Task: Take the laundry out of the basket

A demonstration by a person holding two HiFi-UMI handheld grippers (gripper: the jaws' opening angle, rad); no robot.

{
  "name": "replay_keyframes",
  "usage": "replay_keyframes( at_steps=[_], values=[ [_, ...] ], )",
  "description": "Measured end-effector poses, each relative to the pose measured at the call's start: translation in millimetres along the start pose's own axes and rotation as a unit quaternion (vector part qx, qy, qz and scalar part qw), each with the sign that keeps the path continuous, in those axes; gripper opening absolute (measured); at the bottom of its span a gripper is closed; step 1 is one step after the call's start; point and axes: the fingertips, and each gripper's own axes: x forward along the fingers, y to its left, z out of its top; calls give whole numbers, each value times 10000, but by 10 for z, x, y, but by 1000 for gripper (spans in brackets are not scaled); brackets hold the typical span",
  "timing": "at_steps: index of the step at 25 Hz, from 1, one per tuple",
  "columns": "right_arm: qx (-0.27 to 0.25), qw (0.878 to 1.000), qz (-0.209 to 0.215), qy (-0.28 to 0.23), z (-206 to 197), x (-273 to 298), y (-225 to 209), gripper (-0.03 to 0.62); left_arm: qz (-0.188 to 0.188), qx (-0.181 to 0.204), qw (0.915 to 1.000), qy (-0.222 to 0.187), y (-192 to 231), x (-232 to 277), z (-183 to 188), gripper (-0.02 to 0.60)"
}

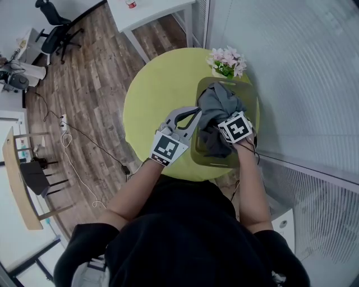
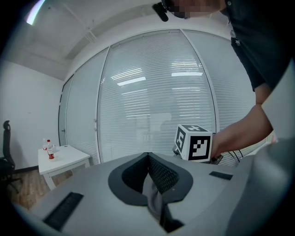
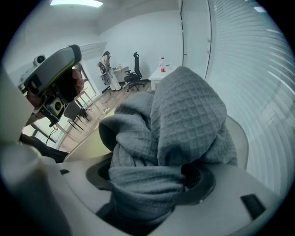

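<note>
An olive basket (image 1: 216, 162) stands on the right side of a round yellow-green table (image 1: 151, 95). It holds grey waffle-knit laundry (image 1: 216, 103). My right gripper (image 1: 223, 119) is inside the basket, shut on a thick bunch of that cloth (image 3: 184, 115), which fills the space between its jaws (image 3: 156, 175). My left gripper (image 1: 197, 111) sits at the basket's left rim, at the edge of the laundry. In the left gripper view its jaws (image 2: 148, 156) are shut, with a thin grey strip of cloth (image 2: 154, 198) pinched between the pads.
Pink flowers (image 1: 227, 60) stand on the table just beyond the basket. Glass walls with blinds (image 1: 303, 84) run close on the right. A white table (image 1: 151, 11) and office chairs (image 1: 56, 33) are farther off on the wooden floor. Cables (image 1: 73, 151) lie on the floor to the left.
</note>
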Motion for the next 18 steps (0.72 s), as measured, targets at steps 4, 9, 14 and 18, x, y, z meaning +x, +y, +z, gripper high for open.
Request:
replay_keyframes(
  at_steps=[4,9,14,18],
  values=[
    [-304,9995,42,96,18,-102,48,351,47,6,10000,-77,-16,-28,33,6],
    [-740,9967,-134,299,112,-359,173,351,21,-14,9997,-229,43,-140,187,6],
    [-979,9938,-268,462,304,-659,314,351,-51,-11,9988,-487,194,-304,388,6],
    [-1180,9905,-481,510,557,-848,457,351,-55,25,9975,-699,366,-503,496,7]
  ],
)
